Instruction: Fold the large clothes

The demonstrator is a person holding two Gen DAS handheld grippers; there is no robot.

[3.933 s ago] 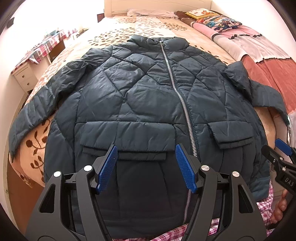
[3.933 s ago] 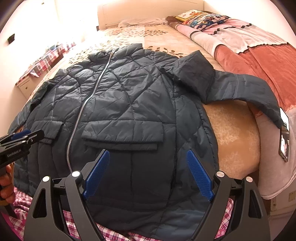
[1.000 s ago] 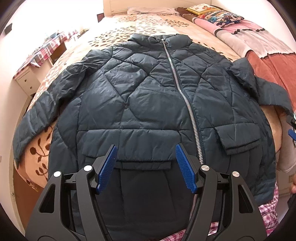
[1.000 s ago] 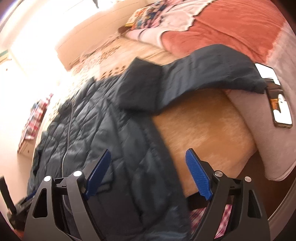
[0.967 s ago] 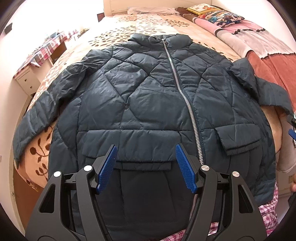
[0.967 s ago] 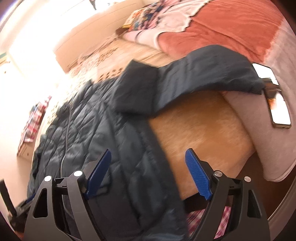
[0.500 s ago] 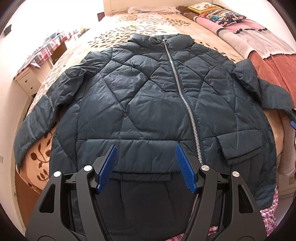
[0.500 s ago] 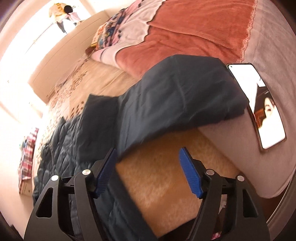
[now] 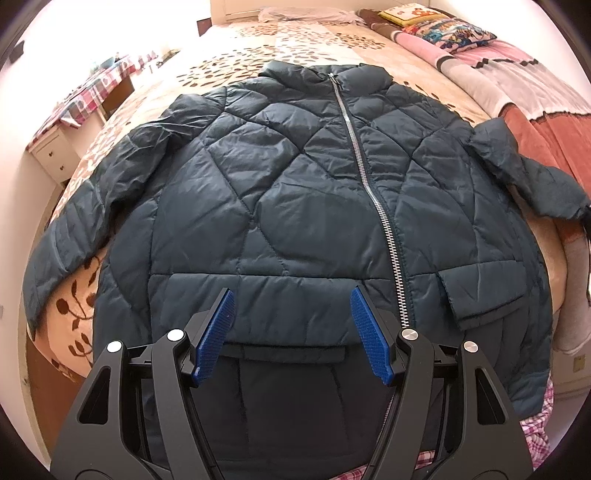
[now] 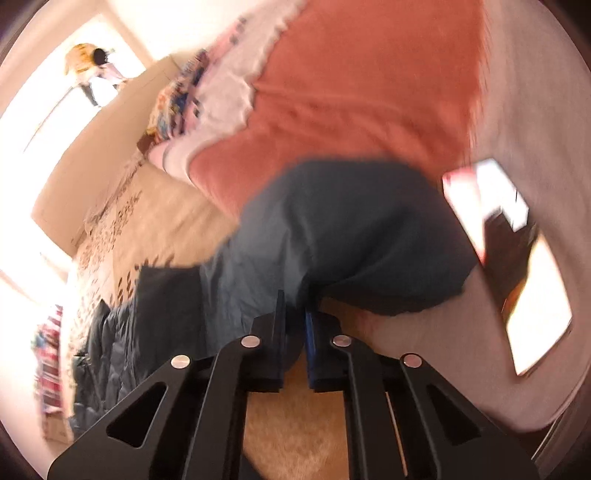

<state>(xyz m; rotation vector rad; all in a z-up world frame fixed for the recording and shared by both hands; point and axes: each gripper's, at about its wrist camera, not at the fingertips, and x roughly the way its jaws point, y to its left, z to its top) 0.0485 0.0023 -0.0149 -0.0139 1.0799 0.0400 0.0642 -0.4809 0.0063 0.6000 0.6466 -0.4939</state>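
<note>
A dark blue quilted jacket (image 9: pixel 295 206) lies face up and zipped on the bed, both sleeves spread out. My left gripper (image 9: pixel 291 325) is open and empty above the jacket's lower front, near the left pocket flap. In the right wrist view, my right gripper (image 10: pixel 295 314) is shut on the lower edge of the jacket's right sleeve (image 10: pixel 351 236) near its cuff. That sleeve also shows in the left wrist view (image 9: pixel 532 173) at the far right.
A phone (image 10: pixel 509 266) lies on the pale blanket right of the sleeve cuff. A red and pink blanket (image 9: pixel 546 96) and pillows (image 9: pixel 436 26) cover the bed's right side. A nightstand (image 9: pixel 55 155) stands at the left. The floral bedsheet (image 9: pixel 258 48) lies beyond the collar.
My right gripper has moved right to the sleeve cuff and closed on the sleeve. My left gripper has crept slightly forward over the jacket and stays open.
</note>
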